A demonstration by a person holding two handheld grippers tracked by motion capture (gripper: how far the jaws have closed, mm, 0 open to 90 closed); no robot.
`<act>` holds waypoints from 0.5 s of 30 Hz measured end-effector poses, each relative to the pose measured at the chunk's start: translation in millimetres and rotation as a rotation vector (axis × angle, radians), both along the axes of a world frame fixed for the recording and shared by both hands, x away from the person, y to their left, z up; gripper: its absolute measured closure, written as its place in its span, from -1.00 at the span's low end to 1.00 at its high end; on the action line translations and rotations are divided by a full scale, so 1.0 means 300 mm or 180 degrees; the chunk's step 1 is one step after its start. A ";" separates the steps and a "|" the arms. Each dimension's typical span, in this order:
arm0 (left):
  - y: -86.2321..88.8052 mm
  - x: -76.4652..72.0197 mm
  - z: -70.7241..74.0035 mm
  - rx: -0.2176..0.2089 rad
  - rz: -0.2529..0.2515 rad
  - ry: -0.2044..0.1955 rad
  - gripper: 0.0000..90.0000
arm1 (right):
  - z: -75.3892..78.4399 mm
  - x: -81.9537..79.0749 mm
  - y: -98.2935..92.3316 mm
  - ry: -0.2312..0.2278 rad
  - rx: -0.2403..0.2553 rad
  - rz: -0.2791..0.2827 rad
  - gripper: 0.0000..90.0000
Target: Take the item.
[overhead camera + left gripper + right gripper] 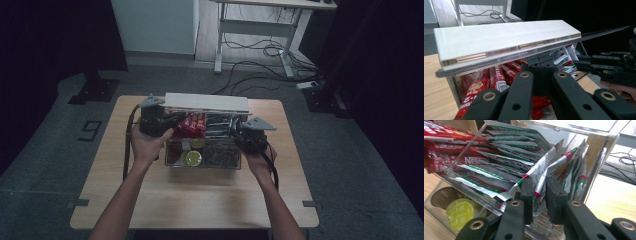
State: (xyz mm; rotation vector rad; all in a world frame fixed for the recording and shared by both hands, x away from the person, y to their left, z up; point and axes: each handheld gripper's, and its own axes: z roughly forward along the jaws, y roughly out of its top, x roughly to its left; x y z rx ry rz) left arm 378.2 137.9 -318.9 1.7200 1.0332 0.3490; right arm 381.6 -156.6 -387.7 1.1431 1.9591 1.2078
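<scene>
A silver sachet with green and red print (541, 182) stands between the fingers of the right gripper (539, 195), pinched near its lower edge, among other such sachets in the right rear compartment of a clear acrylic organiser box (172, 155). The box sits mid-way on the pale wooden surface (200, 200). Red stick packets (496, 77) fill the neighbouring compartment, and a lime-green foil-topped capsule (460, 213) lies in the front one. The box's white hinged lid (506, 37) stands raised above. The left gripper (541, 72), fingers pressed together, sits just under the lid's front edge.
</scene>
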 end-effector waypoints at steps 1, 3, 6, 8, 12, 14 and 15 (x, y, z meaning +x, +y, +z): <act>0.000 0.000 0.000 -0.0002 0.0001 0.0000 0.99 | 0.000 0.001 -0.001 0.0012 0.0005 0.0000 0.81; 0.000 0.000 0.000 0.0005 -0.0003 0.0000 0.99 | 0.000 0.004 -0.006 0.0035 0.0034 -0.0004 0.90; 0.001 0.001 0.001 0.0001 -0.0008 0.0000 0.99 | 0.002 0.003 -0.018 0.0053 0.0159 0.0017 0.95; 0.002 0.003 0.001 -0.0005 -0.0009 0.0000 0.99 | 0.009 -0.008 -0.027 0.0021 0.0244 0.0051 0.96; 0.002 0.006 0.003 -0.0007 -0.0003 0.0000 0.99 | 0.019 -0.030 -0.038 -0.0019 0.0329 0.0113 0.97; -0.001 0.007 0.003 -0.0023 0.0013 -0.0005 0.99 | 0.024 -0.046 -0.043 -0.0056 0.0359 0.0148 0.97; -0.001 0.008 0.004 -0.0026 0.0015 -0.0003 0.99 | 0.026 -0.051 -0.044 -0.0066 0.0360 0.0139 0.97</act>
